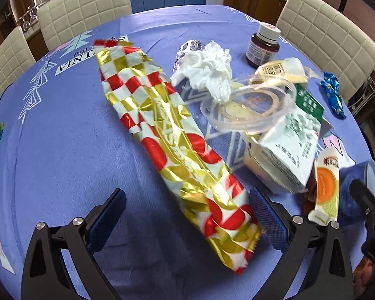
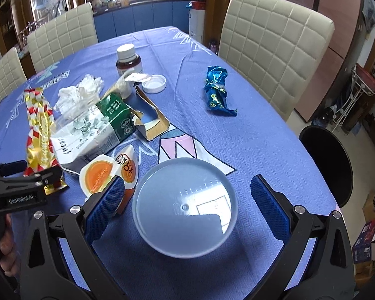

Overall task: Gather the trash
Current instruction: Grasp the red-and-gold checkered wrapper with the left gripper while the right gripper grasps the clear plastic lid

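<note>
Left gripper [image 1: 187, 215]: jaws spread wide, straddling the near end of the long wrapper; right pad beside its edge, contact not discernible.
Right gripper [image 2: 187, 200]: jaws spread, a pad on either side of the bowl, not pressing it.
Long wrapper [image 1: 170, 135]: red, gold and white foil, lying flat on the tablecloth [image 1: 62, 150], running from 11 o'clock down to 5 o'clock in the left view.
Crumpled tissue [image 1: 207, 70]: white, at 12 o'clock of the trash heap, beside the wrapper.
Clear plastic lid [image 1: 250, 107]: resting tilted on the carton.
Torn carton [image 1: 287, 147]: white and green, on its side, at 3 o'clock of the wrapper.
Jelly cup lid [image 2: 97, 175]: orange print, just beside the right gripper's left pad.
Blue foil wrapper [image 2: 217, 90]: lying alone at 1 o'clock of the bowl.
Bowl [image 2: 185, 207]: pale blue, upside down.
Brown bottle [image 2: 128, 60]: upright, white cap, at 11 o'clock, far side.
</note>
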`<state>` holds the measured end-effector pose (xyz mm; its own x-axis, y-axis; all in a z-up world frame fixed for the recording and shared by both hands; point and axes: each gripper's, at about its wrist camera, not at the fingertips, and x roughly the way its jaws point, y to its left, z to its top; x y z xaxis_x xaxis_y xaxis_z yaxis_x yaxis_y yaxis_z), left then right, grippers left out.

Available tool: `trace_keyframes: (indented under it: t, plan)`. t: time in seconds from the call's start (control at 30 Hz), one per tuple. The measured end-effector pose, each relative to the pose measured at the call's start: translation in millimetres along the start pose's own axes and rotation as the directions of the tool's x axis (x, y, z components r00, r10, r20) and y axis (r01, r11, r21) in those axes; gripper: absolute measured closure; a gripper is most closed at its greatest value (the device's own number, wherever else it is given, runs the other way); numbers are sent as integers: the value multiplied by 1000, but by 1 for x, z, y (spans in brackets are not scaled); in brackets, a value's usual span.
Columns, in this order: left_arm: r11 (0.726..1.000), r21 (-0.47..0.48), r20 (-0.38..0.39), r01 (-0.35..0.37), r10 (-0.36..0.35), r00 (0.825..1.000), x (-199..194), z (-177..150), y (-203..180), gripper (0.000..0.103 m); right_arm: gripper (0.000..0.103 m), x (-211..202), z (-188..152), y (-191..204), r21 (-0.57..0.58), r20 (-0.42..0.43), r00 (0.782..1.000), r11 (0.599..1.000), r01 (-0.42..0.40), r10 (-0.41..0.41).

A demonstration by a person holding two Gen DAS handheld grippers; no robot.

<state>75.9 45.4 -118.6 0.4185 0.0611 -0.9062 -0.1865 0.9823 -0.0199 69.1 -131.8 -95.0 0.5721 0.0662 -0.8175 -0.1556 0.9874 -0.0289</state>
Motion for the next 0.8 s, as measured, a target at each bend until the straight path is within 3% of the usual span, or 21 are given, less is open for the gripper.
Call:
trace_keyframes:
  t: [0.13, 0.2, 0.23, 0.27, 0.33, 0.4, 0.53, 0.67, 0.8]
  plan:
    - [1000, 11, 2, -18, 18, 1000, 8, 6, 3, 7, 5, 12, 0, -1, 3, -14, 1000, 1000, -6, 6]
    - [1000, 28, 17, -13, 12, 1000, 8, 5, 2, 7, 17, 16, -1, 0, 4, -24, 1000, 1000, -18, 18]
    - [999, 30, 24, -10, 9, 1000, 8, 4, 2, 8, 28, 19, -1, 0, 2, -35, 999, 1000, -26, 26]
    - [999, 31, 32, -10, 9, 999, 7, 4, 2, 10, 28, 21, -1, 1, -2, -44, 998, 999, -33, 33]
    - [1000, 27, 63, -14, 12, 998, 2, 2, 3, 25, 28, 21, -1, 2, -10, -31, 999, 999, -41, 40]
    - [1000, 27, 82, -16, 14, 997, -3, 1, 4, 52, 28, 21, 0, 4, -24, -30, 999, 999, -42, 41]
    - [1000, -15, 88, 20, -19, 996, -7, 4, 14, 70, 28, 16, 2, 9, -58, -19, 998, 997, -56, 55]
    - [999, -35, 119, -13, 17, 993, -16, 6, 20, 87, 28, 6, 8, 13, -78, 8, 998, 995, -59, 60]
    - [999, -34, 171, -33, 39, 985, -32, 8, 17, 87, 28, -1, 14, 10, -80, 23, 998, 995, -56, 58]
